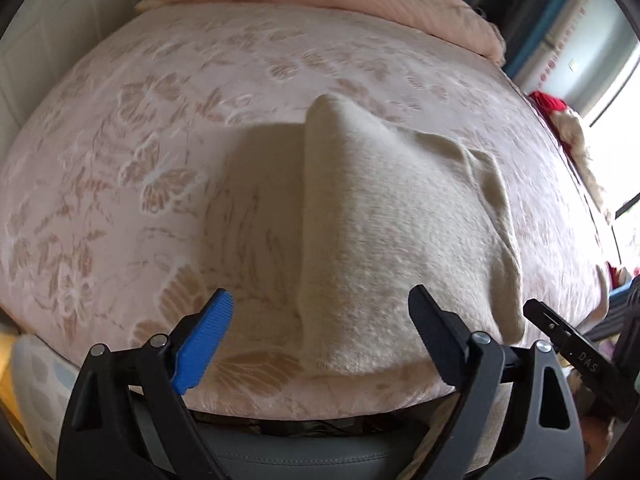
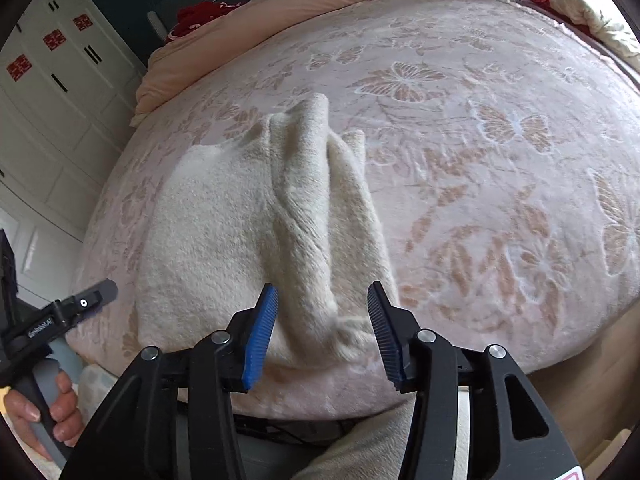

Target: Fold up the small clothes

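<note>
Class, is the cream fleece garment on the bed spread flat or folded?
Folded: the cream fleece garment lies doubled, a raised ridge running down its length.

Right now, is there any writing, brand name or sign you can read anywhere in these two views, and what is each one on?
"DAS": white letters on the black finger of the right gripper, seen at the edge of the left wrist view.
White lettering on the black finger of the left gripper, seen in the right wrist view: too small to read.
Red paper signs on the white cupboard doors: characters too blurred to read.
</note>
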`<action>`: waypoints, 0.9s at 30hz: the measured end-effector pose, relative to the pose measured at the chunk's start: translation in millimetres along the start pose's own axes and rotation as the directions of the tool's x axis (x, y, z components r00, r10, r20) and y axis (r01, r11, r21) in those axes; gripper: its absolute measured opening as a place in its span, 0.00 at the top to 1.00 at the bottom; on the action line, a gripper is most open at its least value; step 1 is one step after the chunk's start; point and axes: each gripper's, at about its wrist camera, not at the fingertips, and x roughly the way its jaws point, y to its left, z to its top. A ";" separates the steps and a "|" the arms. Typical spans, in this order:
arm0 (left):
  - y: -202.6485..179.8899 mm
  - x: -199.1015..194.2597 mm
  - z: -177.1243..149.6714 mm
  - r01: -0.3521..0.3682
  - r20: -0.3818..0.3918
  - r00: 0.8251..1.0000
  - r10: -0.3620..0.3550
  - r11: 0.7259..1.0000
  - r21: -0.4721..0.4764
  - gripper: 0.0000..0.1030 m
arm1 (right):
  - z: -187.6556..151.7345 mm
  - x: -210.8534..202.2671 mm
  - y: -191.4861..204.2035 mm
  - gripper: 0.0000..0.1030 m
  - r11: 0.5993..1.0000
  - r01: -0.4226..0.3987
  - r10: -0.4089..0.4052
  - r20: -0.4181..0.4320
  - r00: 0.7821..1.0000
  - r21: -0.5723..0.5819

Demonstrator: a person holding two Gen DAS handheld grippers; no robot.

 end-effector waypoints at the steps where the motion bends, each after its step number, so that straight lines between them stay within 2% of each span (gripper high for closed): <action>1: 1.6 1.2 0.9 0.009 -0.005 1.000 -0.009 1.000 -0.011 0.15 | 4.0 7.2 -0.7 0.54 1.000 -0.003 0.003 -0.010 1.000 0.004; 3: 1.4 2.8 2.5 0.018 -0.009 1.000 -0.018 1.000 -0.015 0.15 | 10.4 25.6 -1.8 0.55 1.000 -0.019 0.020 -0.046 0.999 0.024; 5: -2.2 3.1 2.7 0.009 -0.002 1.000 -0.009 1.000 0.008 0.15 | 16.0 38.0 -0.8 0.88 0.998 -0.050 0.051 -0.062 0.997 0.028; 7: -7.9 0.7 2.7 -0.001 0.006 1.000 0.001 0.999 0.047 0.15 | 22.7 27.1 5.1 0.89 0.998 -0.063 0.063 -0.022 0.998 0.020; 9: -11.4 -1.8 2.3 0.000 0.015 1.000 -0.001 0.997 0.074 0.15 | 29.8 -4.3 12.3 0.89 0.998 -0.056 0.057 0.084 0.995 -0.016; 11: -12.4 0.5 1.2 0.008 0.014 1.000 -0.009 0.996 0.087 0.14 | 29.9 -7.4 9.4 0.89 0.999 -0.050 0.051 0.083 0.995 -0.017; 12: -12.8 3.9 0.5 0.012 0.008 1.000 -0.013 0.996 0.087 0.14 | 27.2 5.9 4.7 0.89 0.999 -0.027 0.027 0.037 0.999 -0.020; 14: -13.8 16.2 -0.1 0.024 -0.030 0.999 -0.022 0.997 0.073 0.14 | 15.9 45.3 0.2 0.83 0.997 0.042 -0.048 -0.082 0.995 -0.068; 15: -14.1 20.5 -0.2 0.039 -0.051 0.998 -0.036 0.997 0.059 0.14 | 11.6 52.6 -0.5 0.81 0.996 0.044 -0.051 -0.091 0.994 -0.076; 17: -12.4 23.0 0.4 0.056 -0.064 0.997 -0.053 0.997 0.050 0.14 | 14.2 33.3 2.6 0.76 0.999 0.016 -0.017 -0.030 0.999 -0.046; 18: -11.5 23.2 1.0 0.054 -0.062 0.997 -0.051 0.997 0.052 0.14 | 16.9 22.8 3.9 0.65 0.999 0.017 -0.016 0.003 1.000 -0.035; 19: -9.9 23.3 1.9 0.046 -0.056 0.997 -0.044 0.998 0.051 0.14 | 20.0 10.4 4.4 0.47 0.999 0.034 -0.032 0.058 0.998 -0.026; 21: -6.3 27.9 5.5 0.055 -0.064 0.997 -0.052 0.998 0.041 0.12 | 23.2 5.7 0.5 0.30 0.999 0.036 -0.033 0.092 0.995 -0.025; 22: -5.0 31.6 6.7 0.063 -0.076 0.995 -0.060 0.998 0.032 0.12 | 24.6 10.3 -3.2 0.30 0.999 0.037 -0.035 0.081 0.996 -0.025; 24: -1.7 45.9 10.4 0.086 -0.117 0.989 -0.085 0.996 0.003 0.12 | 24.9 35.2 -15.1 0.30 0.999 0.051 -0.051 -0.027 0.998 0.003; 25: -0.5 52.2 11.3 0.093 -0.135 0.986 -0.094 0.996 -0.013 0.12 | 22.3 49.9 -22.4 0.30 0.998 0.013 -0.008 -0.082 0.997 0.054; 27: 1.4 67.0 12.9 0.135 -0.178 0.974 -0.140 0.990 -0.043 0.09 | 18.7 59.6 -33.7 0.29 0.985 -0.084 0.098 -0.088 0.991 0.149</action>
